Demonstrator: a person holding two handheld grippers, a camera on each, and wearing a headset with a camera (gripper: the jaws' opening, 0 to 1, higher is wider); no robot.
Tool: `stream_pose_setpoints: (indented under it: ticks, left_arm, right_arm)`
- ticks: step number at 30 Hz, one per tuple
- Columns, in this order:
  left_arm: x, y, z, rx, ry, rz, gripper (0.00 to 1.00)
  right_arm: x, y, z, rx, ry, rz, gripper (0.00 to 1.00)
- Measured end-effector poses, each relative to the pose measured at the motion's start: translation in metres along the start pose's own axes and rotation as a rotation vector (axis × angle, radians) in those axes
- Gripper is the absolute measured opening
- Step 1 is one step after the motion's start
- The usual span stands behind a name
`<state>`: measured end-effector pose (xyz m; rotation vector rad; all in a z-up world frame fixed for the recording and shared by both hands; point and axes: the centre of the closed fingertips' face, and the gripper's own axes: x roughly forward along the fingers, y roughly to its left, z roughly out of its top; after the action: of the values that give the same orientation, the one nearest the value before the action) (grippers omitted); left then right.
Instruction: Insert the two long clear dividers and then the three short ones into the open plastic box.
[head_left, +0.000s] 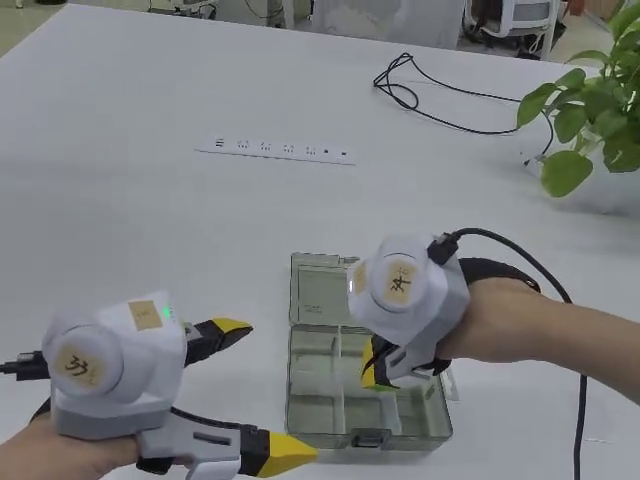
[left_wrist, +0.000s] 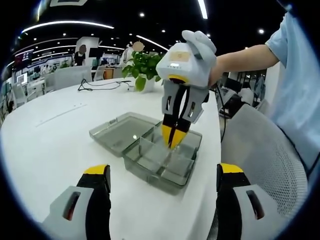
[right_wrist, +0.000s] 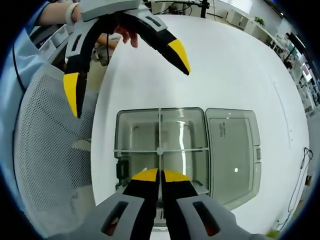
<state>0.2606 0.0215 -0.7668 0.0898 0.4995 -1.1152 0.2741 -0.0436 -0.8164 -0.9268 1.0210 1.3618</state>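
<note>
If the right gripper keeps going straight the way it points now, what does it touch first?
Probably the clear divider standing in the open box, just ahead of the shut tips of the right gripper, then the box floor. Depth is hard to judge.

The white tabletop (head_left: 120, 200) holds an open box (head_left: 318, 292) by the near edge, a power strip (head_left: 277, 149) mid-table, and a cord (head_left: 440, 105) and plant (head_left: 590, 110) far right.

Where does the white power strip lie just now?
In the head view the power strip lies flat on the white table, well beyond the open plastic box and to the left of the black cable.
</note>
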Motion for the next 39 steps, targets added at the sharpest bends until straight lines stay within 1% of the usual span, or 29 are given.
stream_pose_setpoints:
  ticks: [3, 4, 5, 6, 7, 8, 9, 11, 12, 13, 14, 15, 16, 17, 19, 21, 22, 24, 26, 28, 32, 33, 35, 37, 39]
  left_arm:
    - [0.002, 0.000, 0.002, 0.002, -0.003, -0.004, 0.89]
    - [0.002, 0.000, 0.003, 0.003, -0.002, -0.005, 0.89]
    - [0.002, -0.001, 0.003, 0.008, -0.001, -0.008, 0.89]
    - [0.002, -0.001, 0.003, 0.010, -0.001, -0.008, 0.89]
    - [0.002, -0.002, 0.004, 0.010, -0.001, -0.009, 0.89]
    - [0.002, -0.002, 0.004, 0.010, -0.002, -0.010, 0.89]
    - [0.002, -0.003, 0.004, 0.012, -0.001, -0.013, 0.89]
    - [0.002, -0.003, 0.003, 0.013, 0.000, -0.016, 0.90]
    - [0.002, -0.003, 0.002, 0.011, 0.001, -0.015, 0.90]
    - [0.002, -0.003, 0.002, 0.012, 0.002, -0.014, 0.90]
    - [0.001, -0.004, 0.002, 0.013, 0.001, -0.013, 0.90]
    - [0.001, -0.004, 0.002, 0.013, 0.000, -0.012, 0.90]
    - [0.000, -0.004, 0.002, 0.011, -0.002, -0.011, 0.89]
    - [0.000, -0.004, 0.002, 0.009, -0.002, -0.011, 0.89]
    - [-0.001, -0.003, 0.000, 0.008, 0.000, -0.010, 0.90]
    - [-0.001, -0.003, 0.000, 0.008, 0.001, -0.009, 0.90]
    - [-0.002, -0.004, 0.000, 0.007, 0.001, -0.009, 0.90]
    - [-0.003, -0.004, 0.001, 0.008, -0.002, -0.008, 0.90]
    - [-0.003, -0.005, 0.003, 0.010, -0.004, -0.008, 0.89]
    - [-0.003, -0.005, 0.004, 0.010, -0.009, -0.009, 0.90]
    - [-0.002, -0.005, 0.005, 0.011, -0.015, -0.005, 0.91]
    - [-0.003, -0.005, 0.005, 0.010, -0.018, -0.005, 0.91]
    - [-0.004, -0.006, 0.007, 0.007, -0.025, -0.003, 0.91]
    - [-0.006, -0.006, 0.006, 0.007, -0.024, 0.000, 0.91]
    - [-0.008, -0.006, 0.006, 0.006, -0.023, 0.004, 0.91]
  right_arm:
    - [0.000, 0.000, 0.000, 0.001, -0.018, 0.000, 0.04]
    - [0.000, 0.001, 0.003, 0.003, -0.045, 0.000, 0.07]
    - [-0.001, -0.003, 0.009, 0.031, -0.093, -0.026, 0.13]
    - [-0.003, -0.003, 0.013, 0.027, -0.128, -0.021, 0.21]
    - [-0.006, -0.001, 0.019, 0.044, -0.181, -0.013, 0.26]
    - [-0.008, 0.000, 0.019, 0.058, -0.193, -0.004, 0.30]
    - [-0.012, -0.002, 0.020, 0.092, -0.214, -0.009, 0.31]
    - [-0.016, -0.002, 0.022, 0.113, -0.262, -0.003, 0.33]
    - [-0.020, -0.003, 0.022, 0.137, -0.292, -0.001, 0.36]
    - [-0.021, -0.005, 0.021, 0.154, -0.310, -0.011, 0.40]
    - [-0.024, -0.005, 0.022, 0.157, -0.331, -0.015, 0.44]
    - [-0.026, -0.004, 0.021, 0.154, -0.348, -0.011, 0.50]
    - [-0.029, -0.003, 0.021, 0.163, -0.377, -0.021, 0.55]
    - [-0.030, -0.002, 0.021, 0.155, -0.389, -0.023, 0.60]
    - [-0.033, -0.003, 0.018, 0.168, -0.411, -0.049, 0.76]
    - [-0.039, -0.004, 0.018, 0.186, -0.461, -0.082, 0.87]
    - [-0.043, -0.005, 0.016, 0.201, -0.479, -0.097, 0.92]
    - [-0.049, -0.004, 0.008, 0.211, -0.486, -0.117, 0.96]
    - [-0.054, -0.002, 0.003, 0.228, -0.505, -0.117, 0.99]
    - [-0.058, -0.001, -0.007, 0.244, -0.503, -0.131, 1.00]
    - [-0.067, 0.003, -0.025, 0.290, -0.532, -0.141, 1.00]
    - [-0.069, 0.003, -0.032, 0.303, -0.527, -0.155, 1.00]
    - [-0.071, 0.004, -0.046, 0.318, -0.515, -0.166, 1.00]
    - [-0.073, 0.003, -0.055, 0.334, -0.505, -0.178, 1.00]
    - [-0.076, 0.003, -0.071, 0.358, -0.484, -0.188, 1.00]
